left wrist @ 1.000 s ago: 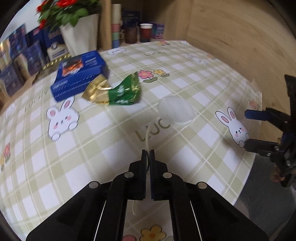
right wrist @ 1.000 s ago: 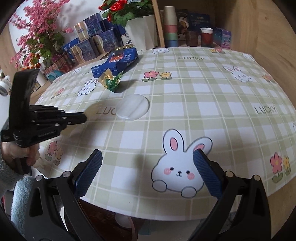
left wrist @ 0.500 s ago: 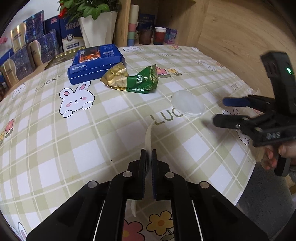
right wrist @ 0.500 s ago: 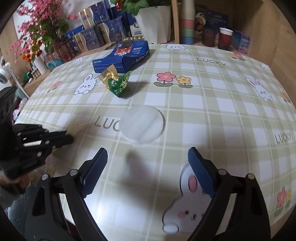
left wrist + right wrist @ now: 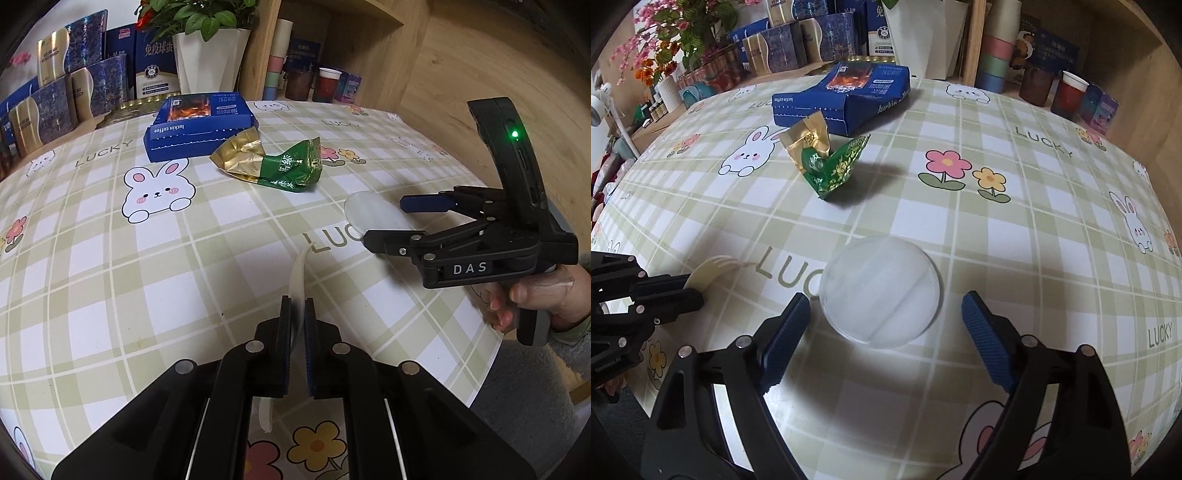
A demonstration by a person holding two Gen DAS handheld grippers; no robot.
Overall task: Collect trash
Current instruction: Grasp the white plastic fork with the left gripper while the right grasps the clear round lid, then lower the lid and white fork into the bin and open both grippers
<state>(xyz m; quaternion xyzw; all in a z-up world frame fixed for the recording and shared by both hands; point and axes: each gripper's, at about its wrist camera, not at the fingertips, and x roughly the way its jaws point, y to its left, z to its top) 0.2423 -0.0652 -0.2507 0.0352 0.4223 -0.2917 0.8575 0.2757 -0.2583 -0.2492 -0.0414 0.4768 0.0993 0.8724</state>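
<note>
A white plastic fork [image 5: 300, 269] lies on the checked tablecloth, and my left gripper [image 5: 297, 302] is shut on its handle. The fork's tines [image 5: 713, 267] poke out past the left gripper [image 5: 694, 291] in the right wrist view. A round translucent lid [image 5: 881, 291] lies flat on the cloth. My right gripper [image 5: 885, 299] hangs over it, jaws closing, one blue pad on each side and neither touching. From the left wrist view the right gripper [image 5: 384, 219] sits over the lid [image 5: 364, 208]. A crumpled green and gold wrapper [image 5: 273, 164] lies farther back.
A blue coffee box [image 5: 849, 96] lies behind the wrapper [image 5: 827, 162]. Boxes, a white plant pot [image 5: 207, 59], stacked cups and two drink cups line the back. The table's edge [image 5: 491, 354] runs close under the right hand; a wooden wall stands to the right.
My right gripper has swung in from the table edge to over the lid, and its jaws have narrowed. The left gripper has stayed shut on the fork and shifted only slightly.
</note>
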